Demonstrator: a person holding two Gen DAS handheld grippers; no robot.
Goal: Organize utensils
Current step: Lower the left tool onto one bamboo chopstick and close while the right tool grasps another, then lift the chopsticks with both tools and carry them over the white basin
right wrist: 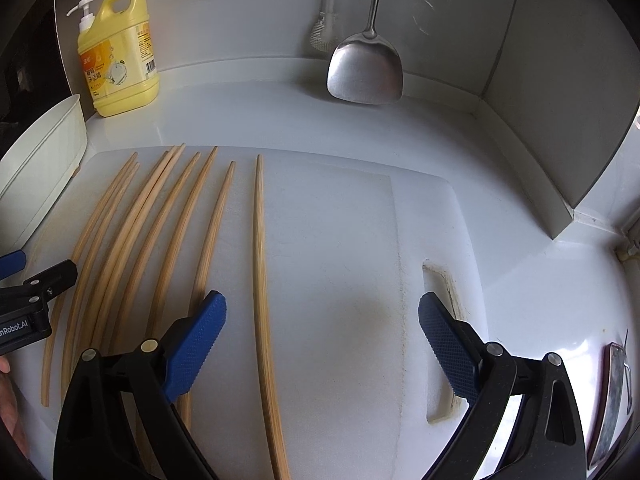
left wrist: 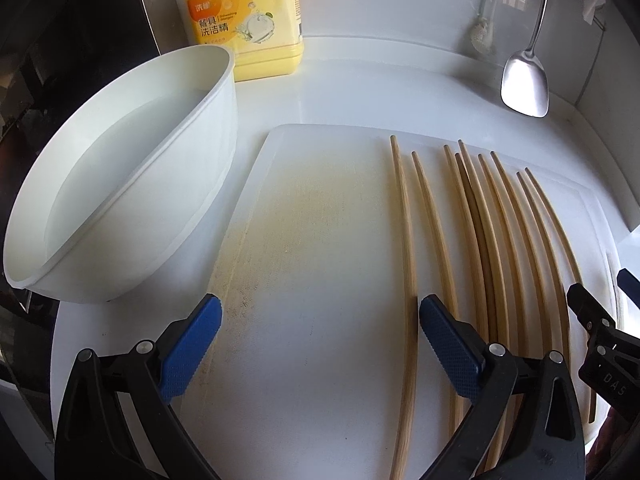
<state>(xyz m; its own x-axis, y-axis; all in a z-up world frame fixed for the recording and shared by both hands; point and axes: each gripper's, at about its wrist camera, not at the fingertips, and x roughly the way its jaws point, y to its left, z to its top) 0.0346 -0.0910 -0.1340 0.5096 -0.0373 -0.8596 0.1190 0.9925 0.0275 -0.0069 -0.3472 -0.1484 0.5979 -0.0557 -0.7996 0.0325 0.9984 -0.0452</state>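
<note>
Several wooden chopsticks (left wrist: 484, 240) lie side by side, lengthways, on the right half of a white cutting board (left wrist: 312, 240). In the right wrist view the same chopsticks (right wrist: 160, 240) cover the board's (right wrist: 340, 260) left half, with one chopstick (right wrist: 262, 280) set apart at the right of the row. My left gripper (left wrist: 320, 336) is open over the board's bare middle, its right finger beside the leftmost chopsticks. My right gripper (right wrist: 322, 332) is open too, low over the board, and the lone chopstick runs between its fingers. Nothing is held.
A white bowl (left wrist: 120, 184) stands left of the board, a yellow dish-soap bottle (left wrist: 244, 16) behind it. A steel spatula (right wrist: 366, 68) and a white brush (right wrist: 326, 28) lean on the back wall. The counter corner closes in on the right. A phone (right wrist: 612, 396) lies at the far right.
</note>
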